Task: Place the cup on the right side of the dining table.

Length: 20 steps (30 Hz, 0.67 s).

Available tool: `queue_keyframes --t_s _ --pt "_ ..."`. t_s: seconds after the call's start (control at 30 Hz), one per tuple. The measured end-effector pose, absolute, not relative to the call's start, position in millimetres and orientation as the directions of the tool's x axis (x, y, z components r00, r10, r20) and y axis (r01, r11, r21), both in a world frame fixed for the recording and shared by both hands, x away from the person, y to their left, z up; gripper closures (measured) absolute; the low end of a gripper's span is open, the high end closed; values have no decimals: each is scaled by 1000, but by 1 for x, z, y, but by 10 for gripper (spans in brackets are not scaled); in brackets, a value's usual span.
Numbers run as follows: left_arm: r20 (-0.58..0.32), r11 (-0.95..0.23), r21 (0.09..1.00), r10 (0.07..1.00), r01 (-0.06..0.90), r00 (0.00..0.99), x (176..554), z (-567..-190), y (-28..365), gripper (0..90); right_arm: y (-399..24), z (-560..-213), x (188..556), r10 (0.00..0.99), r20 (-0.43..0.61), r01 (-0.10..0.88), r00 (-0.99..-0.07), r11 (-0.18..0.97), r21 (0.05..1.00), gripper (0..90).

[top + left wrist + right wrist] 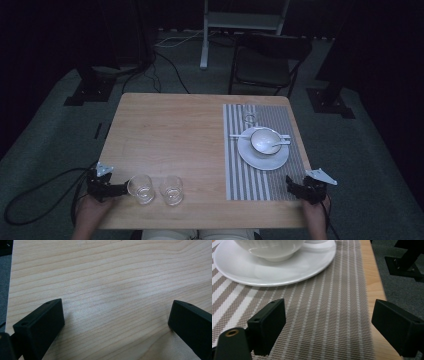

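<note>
Left gripper (120, 189) at seven o'clock, held low in left hand (90, 212), jaws spread wide, pointing toward three o'clock. Right gripper (290, 186) at five o'clock, held in right hand (316, 214), jaws likewise wide apart, pointing toward ten o'clock.

Desk (170, 135): pale wood grain. Placemat (250, 180): brown-and-white stripes. Plate (263, 159) and bowl (265, 140): white. Claws: black.
</note>
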<state>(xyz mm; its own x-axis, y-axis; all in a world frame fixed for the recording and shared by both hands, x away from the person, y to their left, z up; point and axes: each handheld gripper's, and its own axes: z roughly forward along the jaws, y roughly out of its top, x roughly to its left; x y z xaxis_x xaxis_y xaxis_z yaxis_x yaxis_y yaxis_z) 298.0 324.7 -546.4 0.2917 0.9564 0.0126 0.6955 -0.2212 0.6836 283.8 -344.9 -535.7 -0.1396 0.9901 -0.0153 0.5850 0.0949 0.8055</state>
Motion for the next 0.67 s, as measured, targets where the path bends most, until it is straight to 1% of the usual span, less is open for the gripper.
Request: queue_keyframes --t_s 0.1,0.23,0.37,0.47,0.67 --pt "12 -221 684 956 696 291 298 -546 325 8 -357 -538 280 992 25 587 -127 55 807 119" --pt "12 -221 683 956 696 291 298 -546 325 8 -365 -541 279 994 37 593 -98 29 805 119" --pt "13 -221 683 956 696 292 298 -546 325 8 -365 -541 280 995 37 590 -96 27 807 119" --pt "13 -221 684 956 696 292 298 -546 325 8 -363 -543 281 995 15 599 -104 51 799 119" --pt "12 -220 684 957 696 291 298 -546 325 8 -365 -545 281 994 29 594 -102 37 803 119"
